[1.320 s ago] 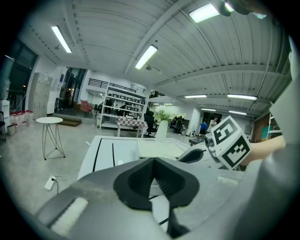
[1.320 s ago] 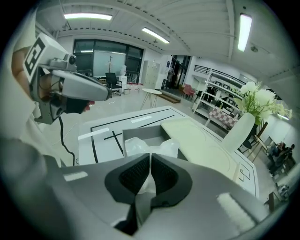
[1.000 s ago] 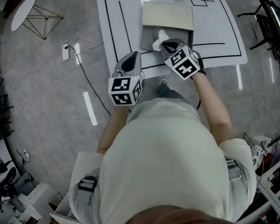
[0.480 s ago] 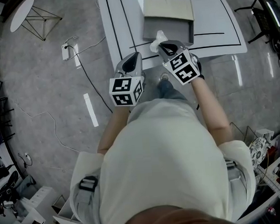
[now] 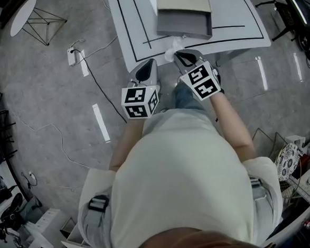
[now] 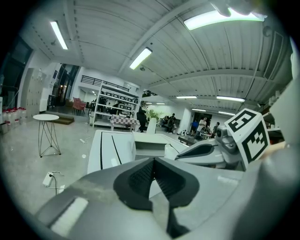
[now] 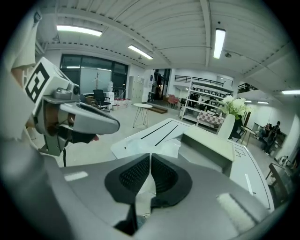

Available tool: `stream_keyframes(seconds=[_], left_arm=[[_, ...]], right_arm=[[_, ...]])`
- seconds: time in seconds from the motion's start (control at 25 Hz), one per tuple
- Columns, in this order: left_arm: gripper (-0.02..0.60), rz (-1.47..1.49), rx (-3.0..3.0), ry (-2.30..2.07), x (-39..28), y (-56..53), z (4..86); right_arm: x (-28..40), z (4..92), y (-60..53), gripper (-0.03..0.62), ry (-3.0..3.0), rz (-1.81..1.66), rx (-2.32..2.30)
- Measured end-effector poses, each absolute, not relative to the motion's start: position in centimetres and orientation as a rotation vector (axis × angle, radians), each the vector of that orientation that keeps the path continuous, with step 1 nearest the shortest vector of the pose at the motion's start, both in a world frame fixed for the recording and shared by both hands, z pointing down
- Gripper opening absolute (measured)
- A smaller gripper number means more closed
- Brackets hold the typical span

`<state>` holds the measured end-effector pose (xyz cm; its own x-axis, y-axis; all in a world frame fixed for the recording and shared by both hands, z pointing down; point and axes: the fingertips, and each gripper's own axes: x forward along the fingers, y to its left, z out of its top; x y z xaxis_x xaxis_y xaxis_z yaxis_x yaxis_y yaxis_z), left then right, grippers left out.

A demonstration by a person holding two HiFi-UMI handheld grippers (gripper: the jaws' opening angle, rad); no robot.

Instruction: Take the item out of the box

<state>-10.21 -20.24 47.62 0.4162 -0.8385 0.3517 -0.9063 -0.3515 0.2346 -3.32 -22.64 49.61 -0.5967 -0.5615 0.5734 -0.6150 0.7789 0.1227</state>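
A grey open box (image 5: pixel 183 18) with a beige lid stands on the white table (image 5: pixel 137 21) marked with black lines. My right gripper (image 5: pixel 176 54) is shut on a white crumpled, film-like item (image 5: pixel 171 48), held at the table's near edge, outside the box. In the right gripper view the item (image 7: pixel 161 149) sticks out past the pressed pads (image 7: pixel 140 176), with the box (image 7: pixel 206 143) beyond. My left gripper (image 5: pixel 149 61) hangs beside it, left of the box, shut and empty. Its pads (image 6: pixel 140 176) meet in the left gripper view.
A round white side table (image 5: pixel 23 13) stands on the floor at far left. A socket strip and cable (image 5: pixel 75 55) lie on the floor left of the table. A black chair (image 5: pixel 295 5) is at the right, and shelves with clutter sit at lower right.
The right gripper has drawn back toward me with the white item, from the box's front wall to the table's near edge. The left gripper has kept its place beside it.
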Motion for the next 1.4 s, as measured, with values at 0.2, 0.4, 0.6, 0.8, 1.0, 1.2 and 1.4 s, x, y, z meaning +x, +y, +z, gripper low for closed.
stream_keyframes(seconds=[0.2, 0.4, 0.6, 0.8, 1.0, 1.2, 1.4], left_arm=[[0.000, 0.223, 2.286, -1.494, -10.5, -18.4, 47.5], [0.000, 0.221, 2.287, -1.500, -10.6, -16.6, 47.8], [0.000, 0.216, 2.284, -1.513, -10.7, -14.9, 47.8], [0.000, 0.223, 2.285, -1.508, -10.9, -13.5, 47.9], [0.000, 0.216, 2.285, -1.517, -11.0, -12.5, 48.0], [0.000, 0.221, 2.287, -1.518, -10.9, -11.8, 48.0], [0.000, 0.223, 2.288, -1.520, -11.1, -11.8, 48.2]], right_arm=[[-3.6, 49.3, -19.9, 0.011, -2.390, 0.132, 0.905], [-3.9, 49.0, -17.5, 0.011, -2.425, 0.147, 0.939], [-3.6, 48.5, -15.8, 0.011, -2.468, 0.176, 0.994], [-3.5, 48.3, -14.4, 0.011, -2.496, 0.198, 1.044], [-3.0, 48.2, -13.0, 0.011, -2.519, 0.219, 1.088], [-2.4, 48.5, -12.2, 0.011, -2.521, 0.226, 1.112], [-2.6, 48.2, -12.0, 0.009, -2.539, 0.224, 1.128]])
